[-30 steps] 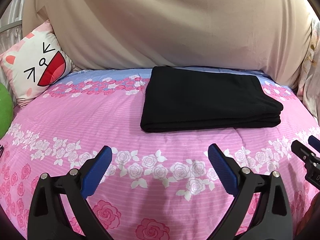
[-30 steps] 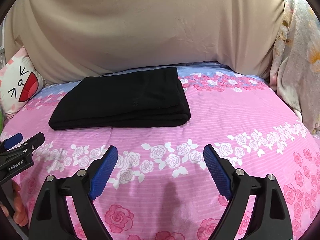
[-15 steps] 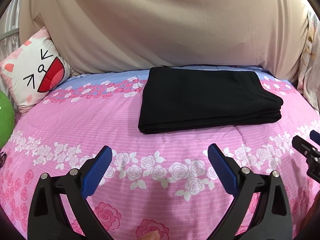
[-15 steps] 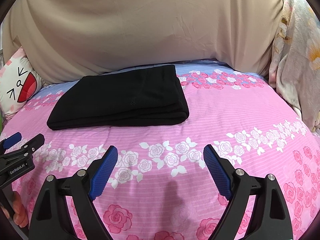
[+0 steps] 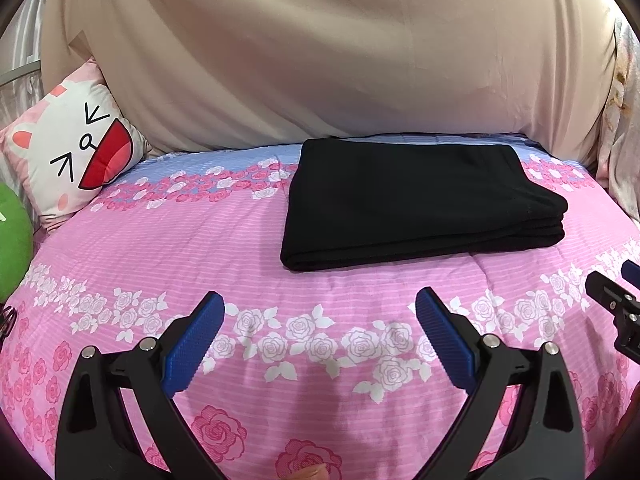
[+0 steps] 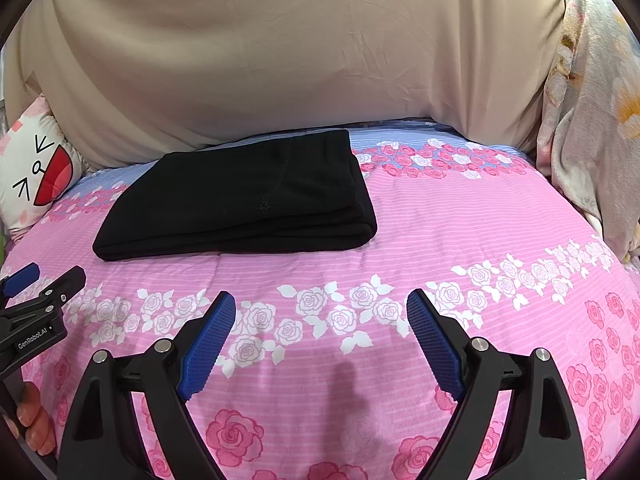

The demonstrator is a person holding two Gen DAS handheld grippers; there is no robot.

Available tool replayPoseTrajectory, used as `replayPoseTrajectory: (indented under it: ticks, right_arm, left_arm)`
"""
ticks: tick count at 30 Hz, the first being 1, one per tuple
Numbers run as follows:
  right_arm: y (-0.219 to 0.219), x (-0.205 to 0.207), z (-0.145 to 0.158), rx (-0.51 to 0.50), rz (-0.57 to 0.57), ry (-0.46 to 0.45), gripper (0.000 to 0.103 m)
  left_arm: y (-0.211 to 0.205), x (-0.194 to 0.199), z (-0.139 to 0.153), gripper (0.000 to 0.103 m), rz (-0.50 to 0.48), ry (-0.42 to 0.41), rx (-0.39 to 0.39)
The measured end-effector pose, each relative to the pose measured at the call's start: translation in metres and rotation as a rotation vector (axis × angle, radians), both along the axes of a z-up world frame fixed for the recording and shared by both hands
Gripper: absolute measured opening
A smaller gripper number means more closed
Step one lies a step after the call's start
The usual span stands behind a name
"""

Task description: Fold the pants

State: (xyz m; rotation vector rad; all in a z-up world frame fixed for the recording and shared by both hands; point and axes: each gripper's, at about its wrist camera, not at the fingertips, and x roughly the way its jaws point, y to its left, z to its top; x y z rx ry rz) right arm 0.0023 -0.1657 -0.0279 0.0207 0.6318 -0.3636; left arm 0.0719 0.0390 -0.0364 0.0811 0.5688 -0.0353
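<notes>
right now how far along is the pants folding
Done: the black pants lie on the pink floral bedspread as a flat, layered rectangle, stacked folds showing along the near edge. In hand: nothing; the left gripper and right gripper are both open, short of the pants and touching neither. Left: apparently nothing, unless a smaller fold is wanted.

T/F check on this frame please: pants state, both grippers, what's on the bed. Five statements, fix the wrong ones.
1. The black pants lie folded in a flat stack on the pink bedspread. True.
2. The left gripper is shut on the pants. False: it is open, holds nothing and is short of them.
3. The right gripper is open and empty. True.
4. A cat-face pillow lies on top of the pants. False: it leans at the bed's far left, apart from them.
5. One trouser leg hangs loose off the stack. False: none shows.
</notes>
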Motion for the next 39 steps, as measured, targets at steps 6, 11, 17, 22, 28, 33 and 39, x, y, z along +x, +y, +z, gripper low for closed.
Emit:
replayPoseTrajectory:
  ticks: [6,11,17,22,28,33,39]
  right_arm:
    - [-0.0003,-0.0001,-0.0002,0.000,0.001,-0.001,0.086]
    - [-0.0005,0.0000,-0.0003,0.000,0.002,-0.001,0.086]
    - [-0.0013,0.0004,-0.0004,0.000,0.003,0.001,0.086]
    - [-0.0024,0.0008,-0.0007,0.000,0.006,0.000,0.086]
    - [-0.0026,0.0004,-0.0010,0.000,0.006,0.000,0.086]
    - [-0.0022,0.0005,-0.0009,-0.001,0.006,0.000,0.086]
    - [-0.0010,-0.0016,-0.0007,-0.010,0.002,0.001,0.086]
  left_arm:
    - [-0.0008,0.0003,0.0000,0.094,0.003,-0.001,0.005]
    - [-0.0004,0.0006,-0.0001,0.094,0.002,0.000,0.005]
    - [-0.0007,0.0008,0.0003,0.094,0.004,0.000,0.008]
    - [-0.0010,0.0006,0.0004,0.094,0.004,0.000,0.007]
    - [-0.0011,0.0004,0.0003,0.094,0.004,-0.001,0.009]
    - [-0.0018,0.0006,0.0004,0.094,0.004,-0.002,0.011]
    - [-0.0059,-0.0011,0.0017,0.094,0.001,-0.022,0.043]
